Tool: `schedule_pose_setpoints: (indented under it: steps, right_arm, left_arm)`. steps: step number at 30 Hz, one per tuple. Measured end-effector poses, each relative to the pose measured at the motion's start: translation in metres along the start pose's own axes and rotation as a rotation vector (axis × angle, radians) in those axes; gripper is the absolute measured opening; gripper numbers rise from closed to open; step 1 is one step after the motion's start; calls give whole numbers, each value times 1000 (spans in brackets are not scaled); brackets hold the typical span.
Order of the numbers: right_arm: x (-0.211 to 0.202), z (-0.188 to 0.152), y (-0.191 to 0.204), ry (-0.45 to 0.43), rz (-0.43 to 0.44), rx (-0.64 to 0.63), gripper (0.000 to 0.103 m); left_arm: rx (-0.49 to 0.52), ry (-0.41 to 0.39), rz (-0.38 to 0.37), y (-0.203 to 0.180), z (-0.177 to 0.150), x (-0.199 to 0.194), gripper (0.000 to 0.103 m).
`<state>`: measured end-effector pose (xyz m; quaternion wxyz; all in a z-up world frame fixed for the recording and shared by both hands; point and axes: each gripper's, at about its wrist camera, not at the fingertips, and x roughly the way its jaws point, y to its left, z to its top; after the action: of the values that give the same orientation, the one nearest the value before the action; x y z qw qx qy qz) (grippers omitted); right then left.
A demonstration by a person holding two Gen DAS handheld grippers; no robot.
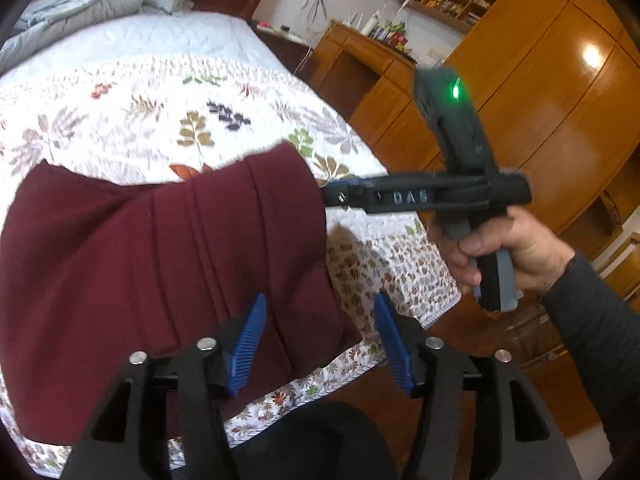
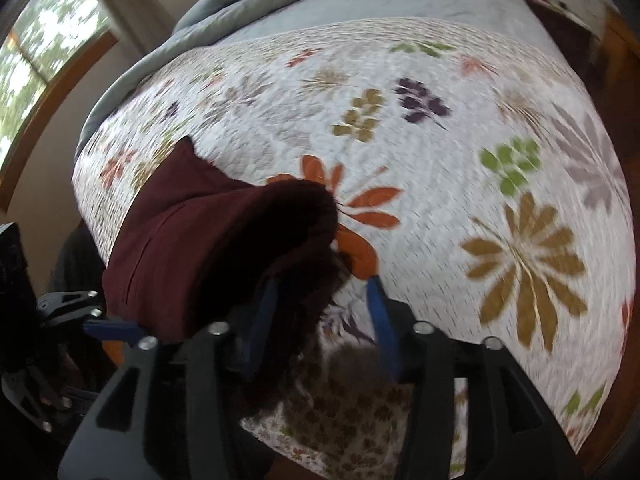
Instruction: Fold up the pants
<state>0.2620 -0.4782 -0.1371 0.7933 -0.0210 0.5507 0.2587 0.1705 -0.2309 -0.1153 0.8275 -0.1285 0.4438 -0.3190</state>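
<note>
The maroon pants (image 1: 168, 264) lie folded into a thick bundle at the near corner of the bed; they also show in the right wrist view (image 2: 192, 256). My left gripper (image 1: 320, 340) is open, its blue fingers (image 1: 250, 344) spread over the bundle's near right corner, holding nothing. My right gripper (image 2: 324, 320) is open too, its blue fingers (image 2: 380, 320) astride the dark fuzzy end of the bundle. In the left wrist view the right gripper (image 1: 340, 196) reaches in from the right to the bundle's far right edge, held by a hand (image 1: 504, 248).
The bed has a white quilt with leaf and flower prints (image 2: 460, 140). A grey duvet (image 1: 80, 4) is heaped at the head. A wooden desk (image 1: 360, 60) and wardrobe (image 1: 560, 80) stand to the right. A window (image 2: 40, 48) is on the left.
</note>
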Motion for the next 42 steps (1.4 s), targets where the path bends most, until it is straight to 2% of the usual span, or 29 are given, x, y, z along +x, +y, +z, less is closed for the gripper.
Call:
schedule_pose_setpoints:
  steps: [3,4,6,8,11,13,16,20,25,27,28,29,30,31,35,38,40,42]
  right_arm:
    - [-11,-14,-19,-39,12,142,68]
    - [-14,-17,-24,-48,24,183,75]
    - [-23,-30,-40,-88,99,326,81]
    - [-26,-48,-53,-129,256,467,88]
    - [-16,-73,-56,-176,501,593,90]
    - [-1,-81,-50,-167,544,623,91]
    - [26,-83,-37,-96,551,617,91]
    - [40,-76,-23,-98,614,616,91]
    - [49,-63,-4,-59,636,582,92]
    - [48,-59,5,-56,631,550,86]
    - [51,-56,10,-38,603,534,70]
    - [53,-53,13,-23,581,527,41]
    - [55,-50,15,-8,569,518,29]
    - [58,-45,17,-1,562,514,23]
    - [44,-5,42,-45,495,427,19]
    - [16,31,84,-127,463,275,18]
    - [-1,35,106,-170,432,177,18]
    - [-1,20,98,-184,378,179,18]
  left_arm:
    - [-15,-6,-4,6,2,-11,60]
    - [-21,-9,-14,10,2,-18,61]
    - [-26,-28,-33,23,3,-34,67]
    - [-41,-68,-46,44,8,-52,73]
    - [-89,-110,-33,87,18,-75,75]
    - [-124,-116,-21,117,23,-85,75]
    - [-190,-116,-19,159,27,-94,75]
    - [-299,-107,-75,197,21,-92,75]
    - [-417,-96,-122,228,8,-81,75]
    - [-424,-94,-140,231,4,-77,75]
    - [-423,-95,-145,233,0,-78,75]
    - [-426,-98,-151,236,-2,-77,75]
    - [-432,-104,-156,237,-4,-78,75]
    - [-445,-110,-161,240,-5,-78,75]
    - [-471,-130,-163,247,-9,-82,75]
    - [-486,-141,-163,251,-12,-85,75]
    - [-490,-145,-159,252,-14,-87,75]
    - [-489,-148,-154,252,-17,-87,75]
